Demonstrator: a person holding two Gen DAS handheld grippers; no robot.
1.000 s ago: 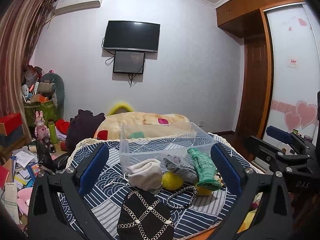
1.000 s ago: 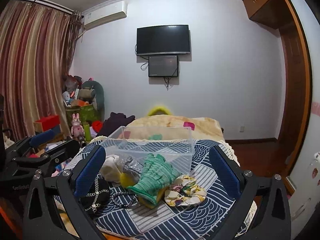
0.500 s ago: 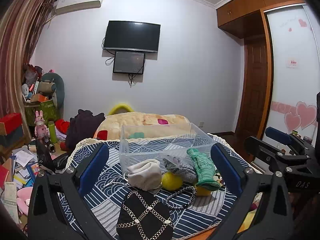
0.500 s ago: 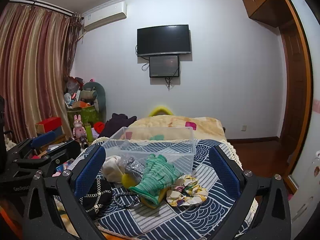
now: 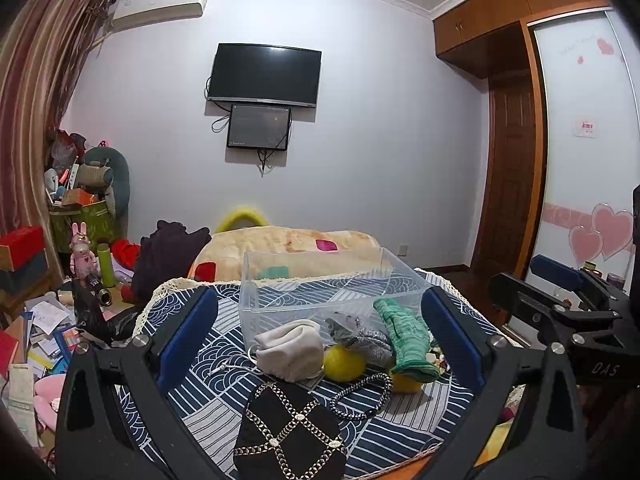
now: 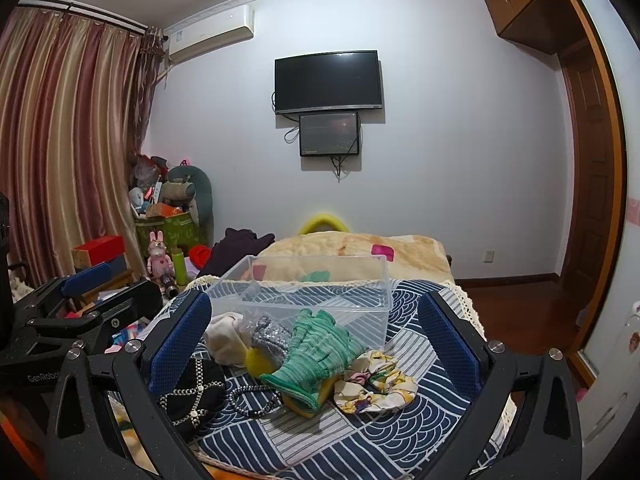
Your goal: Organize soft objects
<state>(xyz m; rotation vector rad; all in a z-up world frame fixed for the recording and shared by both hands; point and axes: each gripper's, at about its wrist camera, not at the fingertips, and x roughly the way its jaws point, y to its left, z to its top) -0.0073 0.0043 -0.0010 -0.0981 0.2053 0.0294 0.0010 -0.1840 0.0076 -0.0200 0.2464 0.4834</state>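
Observation:
A clear plastic bin (image 5: 332, 292) (image 6: 312, 292) stands empty on the blue patterned cloth. In front of it lie a beige pouch (image 5: 290, 350) (image 6: 224, 336), a grey sparkly item (image 5: 362, 336) (image 6: 270, 334), a yellow ball (image 5: 344, 364) (image 6: 256, 362), a green knit glove (image 5: 406, 338) (image 6: 320, 346), a black quilted bag (image 5: 290, 436) (image 6: 192, 396), a dark bead loop (image 5: 360, 396) (image 6: 254, 400) and a floral scrunchie (image 6: 374, 388). My left gripper (image 5: 320, 332) and right gripper (image 6: 314, 332) are both open and empty, held above the pile.
A table with the blue wave-pattern cloth (image 5: 208, 380) (image 6: 400, 432) carries everything. Behind it is a bed with a beige blanket (image 5: 288, 244). Cluttered boxes and toys (image 5: 80, 248) fill the left floor. A wooden door (image 5: 508, 168) is at the right.
Both views have drifted slightly; the objects sit a touch higher in frame. Nothing on the cloth has moved and both grippers stay open.

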